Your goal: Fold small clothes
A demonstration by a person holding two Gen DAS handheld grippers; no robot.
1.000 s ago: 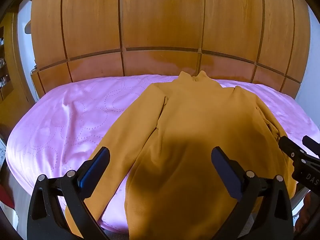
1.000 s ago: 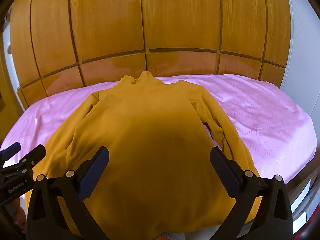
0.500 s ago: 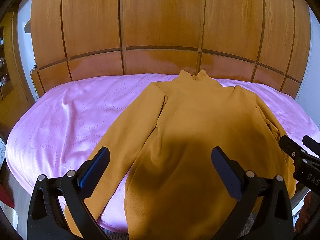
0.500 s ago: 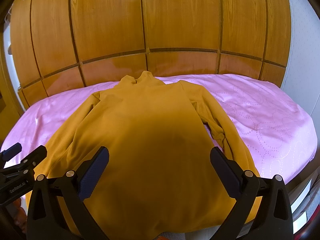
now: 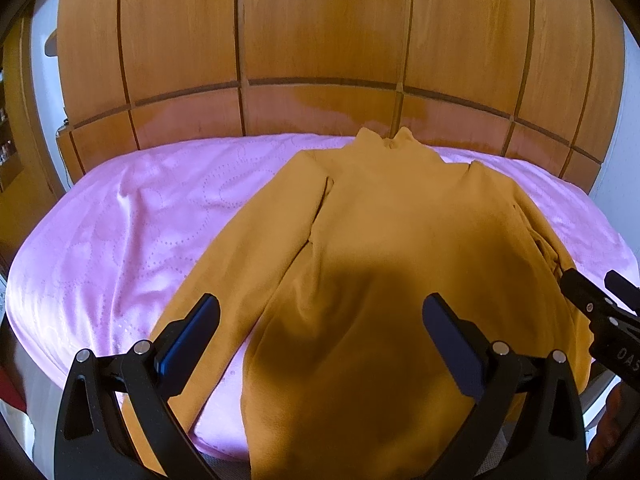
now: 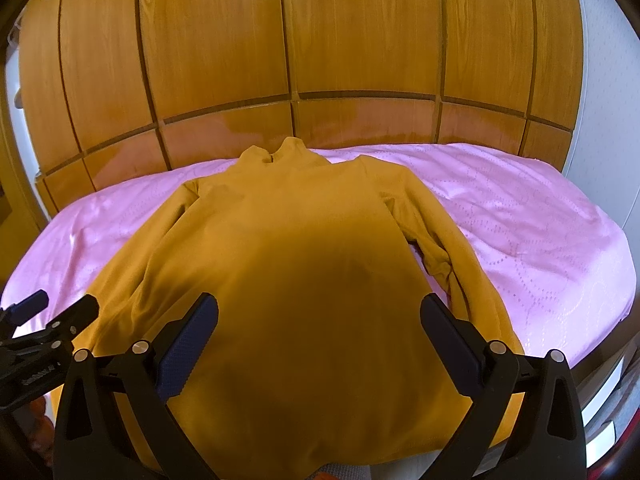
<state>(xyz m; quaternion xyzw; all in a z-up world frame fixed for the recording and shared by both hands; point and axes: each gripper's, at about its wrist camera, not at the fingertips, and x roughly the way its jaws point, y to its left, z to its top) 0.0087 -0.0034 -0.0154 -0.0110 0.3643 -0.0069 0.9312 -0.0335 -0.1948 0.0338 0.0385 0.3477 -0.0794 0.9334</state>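
A pink quilted bedspread (image 5: 112, 240) carries the mustard long-sleeved turtleneck top (image 5: 392, 248), lying flat with its collar away from me and its hem nearest. My left gripper (image 5: 320, 330) and right gripper (image 6: 319, 330) hover spread above the hem, holding nothing. Only the right view shows the right sleeve (image 6: 440, 248) bunched.

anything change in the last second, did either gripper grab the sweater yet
Nothing visibly changed. The left gripper and right gripper stay open above the mustard sweater, gripping nothing, and the sweater lies spread flat on the pink bedspread just as before.
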